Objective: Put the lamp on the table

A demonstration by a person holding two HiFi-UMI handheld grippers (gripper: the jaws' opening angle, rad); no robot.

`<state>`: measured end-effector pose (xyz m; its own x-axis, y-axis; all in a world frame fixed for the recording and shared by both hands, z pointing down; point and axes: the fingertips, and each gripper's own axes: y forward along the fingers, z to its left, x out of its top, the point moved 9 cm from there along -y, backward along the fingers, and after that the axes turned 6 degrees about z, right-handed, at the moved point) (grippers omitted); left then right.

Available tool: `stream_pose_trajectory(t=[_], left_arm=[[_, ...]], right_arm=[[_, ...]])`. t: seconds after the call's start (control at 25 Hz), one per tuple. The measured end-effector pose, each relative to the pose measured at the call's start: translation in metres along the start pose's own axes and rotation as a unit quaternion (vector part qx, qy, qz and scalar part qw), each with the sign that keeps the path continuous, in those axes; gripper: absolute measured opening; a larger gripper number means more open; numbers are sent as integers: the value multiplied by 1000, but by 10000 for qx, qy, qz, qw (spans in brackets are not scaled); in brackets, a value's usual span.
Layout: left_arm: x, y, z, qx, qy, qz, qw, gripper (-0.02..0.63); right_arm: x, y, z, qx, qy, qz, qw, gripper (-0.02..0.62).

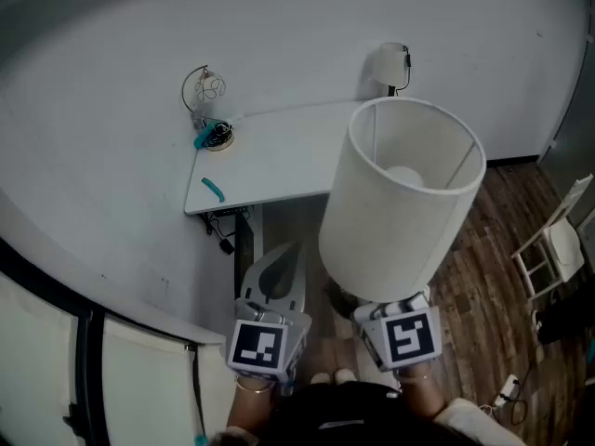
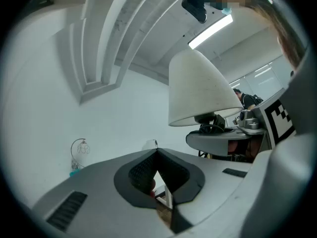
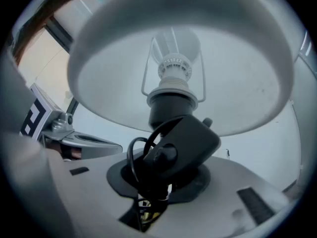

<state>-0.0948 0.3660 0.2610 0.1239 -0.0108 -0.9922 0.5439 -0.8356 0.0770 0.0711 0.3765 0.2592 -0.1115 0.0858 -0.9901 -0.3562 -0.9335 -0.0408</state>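
The lamp has a white drum shade (image 1: 400, 193) and a black clamp-like base (image 3: 178, 148) with a looped black cord. My right gripper (image 3: 161, 185) is shut on that base and holds the lamp upright in the air, in front of the white table (image 1: 279, 161). From below, the right gripper view shows the bulb (image 3: 176, 43) inside the shade. The head view shows only this gripper's marker cube (image 1: 409, 335) below the shade. My left gripper (image 1: 279, 260) is to the left of the lamp, shut with nothing in it, its tips meeting (image 2: 156, 150).
On the table against the wall are a wire ornament (image 1: 204, 91), a teal item (image 1: 214, 190) and a small white lamp (image 1: 389, 66) at the back right. Cables hang under the table. A white folding chair (image 1: 558, 240) stands on the wood floor at right.
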Motion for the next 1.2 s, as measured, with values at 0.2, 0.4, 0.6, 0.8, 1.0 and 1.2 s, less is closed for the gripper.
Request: stream_pose_trajectory(t=[0.2,0.4,0.6,0.8,1.0,1.2], left_arm=[[2,3,-5,-7,-18,-12,10000,0],[1,3,-10,-20,-35,10,10000,0],[0,7,-17,9,-44,23,10000,0],[0,13,-25,69,-43,11,10000,0],[-1,18,-37,157,-4,17,9999,0],[-3,20,-46,281,-74,-39,9996,0]], right_arm=[[1,-3,-5,-34,45,-42,10000,98],[0,-5,-7,-36,62,-66,10000,98],[-2,-7,-14,-44,65,-36,10000,98],[-3,-8,-26,-46,102,-104,9999,98],[-7,-11,-36,-4,95,-94,9999,98],[-8,-12,-44,62,49,-163,9998,98]])
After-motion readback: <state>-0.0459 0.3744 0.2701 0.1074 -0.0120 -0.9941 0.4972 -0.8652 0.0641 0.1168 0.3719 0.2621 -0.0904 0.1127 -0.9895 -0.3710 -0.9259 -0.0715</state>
